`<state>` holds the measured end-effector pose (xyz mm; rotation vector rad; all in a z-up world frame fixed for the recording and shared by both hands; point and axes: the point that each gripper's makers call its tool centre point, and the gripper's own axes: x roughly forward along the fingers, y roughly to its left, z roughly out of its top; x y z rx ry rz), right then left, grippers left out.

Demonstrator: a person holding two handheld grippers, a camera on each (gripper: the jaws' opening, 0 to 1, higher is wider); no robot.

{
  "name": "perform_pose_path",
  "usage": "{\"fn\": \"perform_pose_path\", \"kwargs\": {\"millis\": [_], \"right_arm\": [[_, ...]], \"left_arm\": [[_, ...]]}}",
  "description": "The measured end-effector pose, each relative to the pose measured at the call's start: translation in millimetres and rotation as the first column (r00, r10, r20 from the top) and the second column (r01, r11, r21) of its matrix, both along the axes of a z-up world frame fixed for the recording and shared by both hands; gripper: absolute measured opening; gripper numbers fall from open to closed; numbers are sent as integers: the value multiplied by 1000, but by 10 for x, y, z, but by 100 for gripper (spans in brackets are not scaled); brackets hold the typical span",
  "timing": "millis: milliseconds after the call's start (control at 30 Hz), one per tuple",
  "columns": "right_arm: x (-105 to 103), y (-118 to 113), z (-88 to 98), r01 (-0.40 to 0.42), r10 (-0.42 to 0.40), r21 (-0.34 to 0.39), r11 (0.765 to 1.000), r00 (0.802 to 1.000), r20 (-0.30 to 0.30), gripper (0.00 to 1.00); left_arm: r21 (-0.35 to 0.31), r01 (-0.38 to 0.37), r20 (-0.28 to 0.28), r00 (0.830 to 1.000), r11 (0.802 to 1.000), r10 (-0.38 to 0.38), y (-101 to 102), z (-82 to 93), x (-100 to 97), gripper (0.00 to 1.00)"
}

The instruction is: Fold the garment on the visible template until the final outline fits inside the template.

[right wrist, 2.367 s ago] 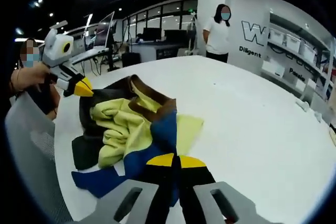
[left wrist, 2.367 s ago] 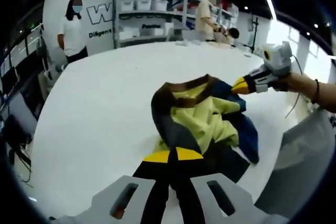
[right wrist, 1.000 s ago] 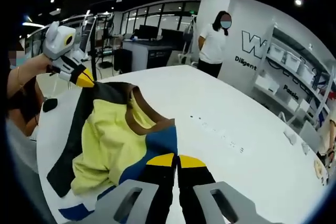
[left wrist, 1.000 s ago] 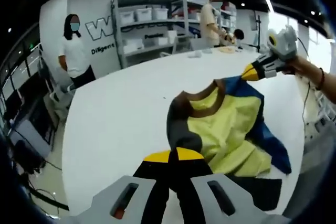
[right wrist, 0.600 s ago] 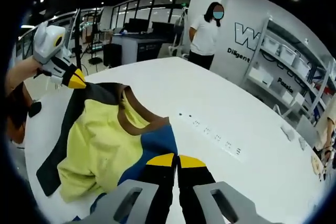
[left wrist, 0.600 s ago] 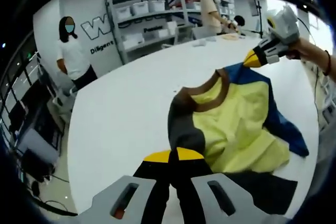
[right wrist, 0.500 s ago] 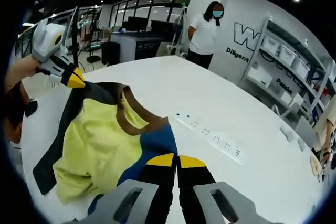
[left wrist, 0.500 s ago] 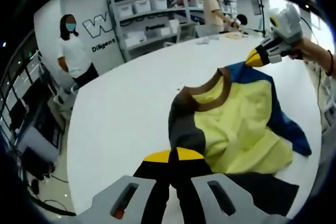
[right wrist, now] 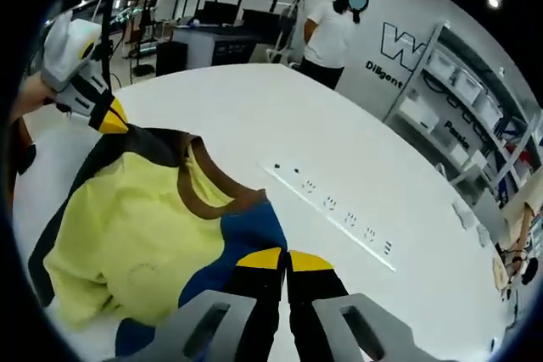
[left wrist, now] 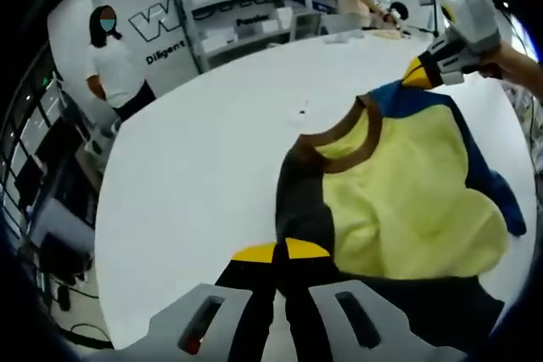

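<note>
Your garment (left wrist: 399,201) lies spread on the table (left wrist: 195,175), stretched between your two grippers. Your left gripper (left wrist: 280,253) clamps one shoulder at the near edge of its view; your right gripper (right wrist: 284,260) clamps the other shoulder, the collar (right wrist: 199,188) lying between them. A row of marks (right wrist: 339,209) runs on the table beyond the garment. Behind the table stand a person (right wrist: 335,31) and shelves (left wrist: 246,6).
</note>
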<state>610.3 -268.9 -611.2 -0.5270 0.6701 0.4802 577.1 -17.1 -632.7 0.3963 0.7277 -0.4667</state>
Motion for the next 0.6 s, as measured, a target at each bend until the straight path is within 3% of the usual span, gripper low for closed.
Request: {"fn": "perform_pose_path", "kwargs": {"millis": [233,600], "right_arm": [[86,-55,-198,6,-7,-68,998,1000,-21,0],[115,-121,-399,61,-62,-43,997,997,-45,0]], "left_arm": [[34,-22,5,1000,999,22,59,-97,104,2],[77,-32,-6,999,996,33,92,-259,141,2]]}}
